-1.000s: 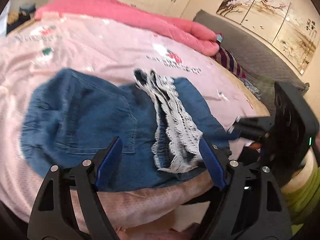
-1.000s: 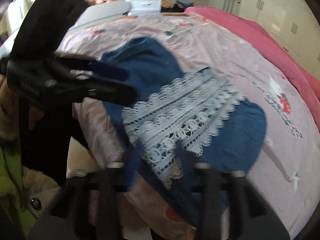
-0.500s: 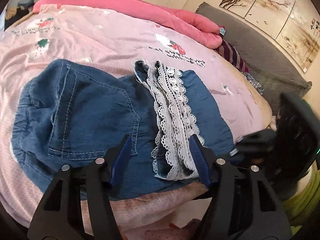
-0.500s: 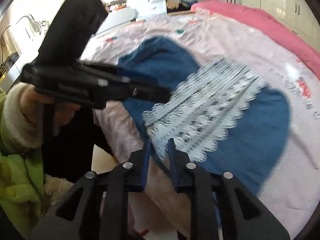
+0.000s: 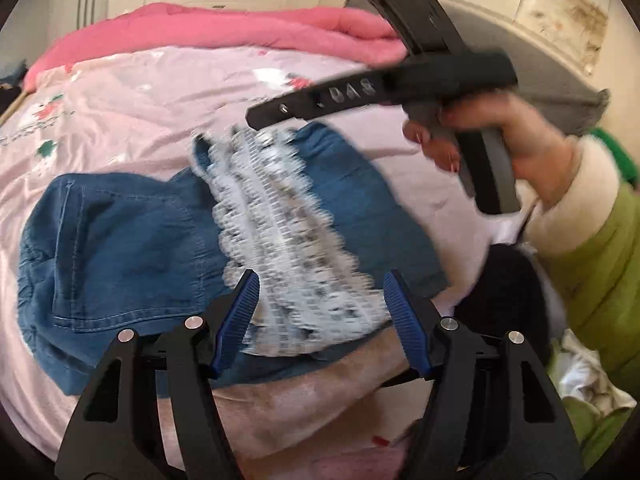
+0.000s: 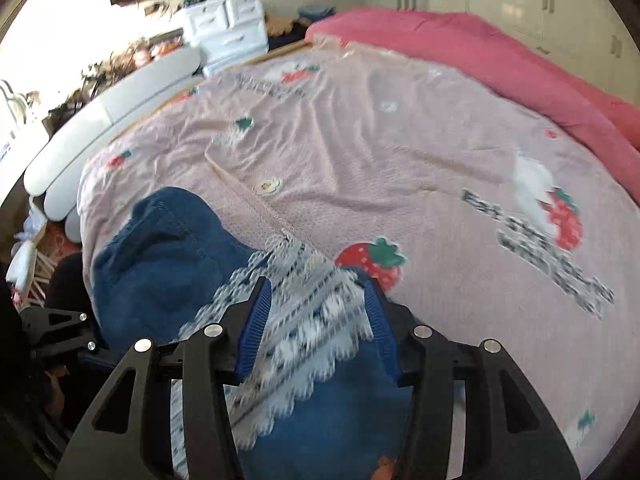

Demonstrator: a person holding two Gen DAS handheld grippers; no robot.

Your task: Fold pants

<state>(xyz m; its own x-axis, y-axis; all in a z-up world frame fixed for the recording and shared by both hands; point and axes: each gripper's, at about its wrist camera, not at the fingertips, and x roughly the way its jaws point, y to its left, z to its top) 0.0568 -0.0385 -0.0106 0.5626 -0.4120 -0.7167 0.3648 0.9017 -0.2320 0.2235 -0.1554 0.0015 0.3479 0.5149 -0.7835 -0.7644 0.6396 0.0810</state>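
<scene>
Left wrist view: the left gripper (image 5: pixel 320 304) hangs spread over the lace trim (image 5: pixel 288 240) of the denim pants (image 5: pixel 120 240), which lie near on the pink sheet (image 5: pixel 160 92). Right wrist view: the right gripper (image 6: pixel 318 320) is spread too, gripping nothing, above the lace near the bed's edge.

pants (image 5: pixel 132 240) on bedspread (image 5: pixel 160 92) | blanket (image 5: pixel 248 32) behind
</scene>
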